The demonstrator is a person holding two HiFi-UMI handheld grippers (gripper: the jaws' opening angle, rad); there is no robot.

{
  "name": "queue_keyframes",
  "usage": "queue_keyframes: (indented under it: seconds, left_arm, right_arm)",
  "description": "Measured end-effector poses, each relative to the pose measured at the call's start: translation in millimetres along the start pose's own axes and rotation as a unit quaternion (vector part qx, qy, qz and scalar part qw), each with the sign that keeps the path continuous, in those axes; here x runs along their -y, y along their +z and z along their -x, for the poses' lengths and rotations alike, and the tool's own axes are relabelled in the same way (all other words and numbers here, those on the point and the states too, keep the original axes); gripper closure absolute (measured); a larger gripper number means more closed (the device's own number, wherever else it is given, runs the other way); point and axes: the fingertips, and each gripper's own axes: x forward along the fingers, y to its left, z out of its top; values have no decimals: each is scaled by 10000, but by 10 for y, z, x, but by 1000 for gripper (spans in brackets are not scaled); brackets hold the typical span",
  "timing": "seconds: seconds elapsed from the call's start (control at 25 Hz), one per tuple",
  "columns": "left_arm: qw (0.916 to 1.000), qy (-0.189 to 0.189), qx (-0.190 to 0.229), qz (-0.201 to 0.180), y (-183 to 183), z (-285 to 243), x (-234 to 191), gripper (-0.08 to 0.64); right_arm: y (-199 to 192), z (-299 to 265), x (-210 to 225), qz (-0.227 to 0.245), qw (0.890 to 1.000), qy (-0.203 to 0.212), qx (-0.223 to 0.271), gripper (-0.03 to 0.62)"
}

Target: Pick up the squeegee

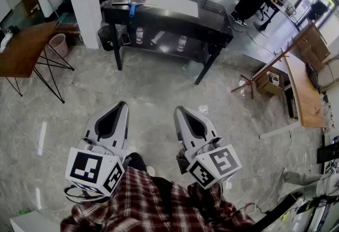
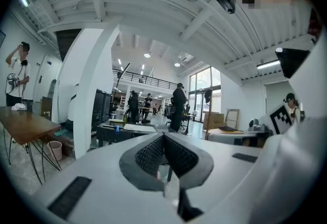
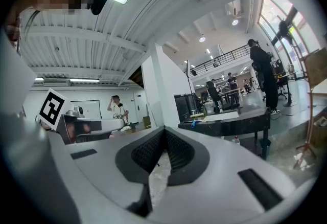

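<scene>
Pale stone floor [image 1: 153, 85] lies between the person and the black metal table [image 1: 212, 28], where the blue-handled squeegee [image 1: 132, 10] rests well out of reach. The left gripper [image 1: 122, 105] and the right gripper [image 1: 180, 110] are held level, jaws pressed together on nothing, probably just being carried for the approach.

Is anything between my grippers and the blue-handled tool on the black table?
Nothing visible. The left gripper and right gripper, both shut and empty, face bare floor up to the black table, where the blue-handled tool lies near its left end.

table [image 1: 211, 27] black | squeegee [image 1: 132, 9] blue | shirt [image 1: 153, 207] red plaid | floor [image 1: 148, 88] grey marbled
</scene>
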Motion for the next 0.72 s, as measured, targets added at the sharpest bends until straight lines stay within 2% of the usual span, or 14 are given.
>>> queue_keyframes:
  seconds: [0.36, 0.72]
  left_arm:
    - [10000, -69, -61, -29, 72, -704, -567, 549]
    - [9990, -354, 103, -249, 549, -1641, -1544, 549]
  right_arm:
    - [70, -914, 321, 26, 10000, 67, -26, 581]
    - [500, -2332, 571, 155, 9995, -5, 293, 581]
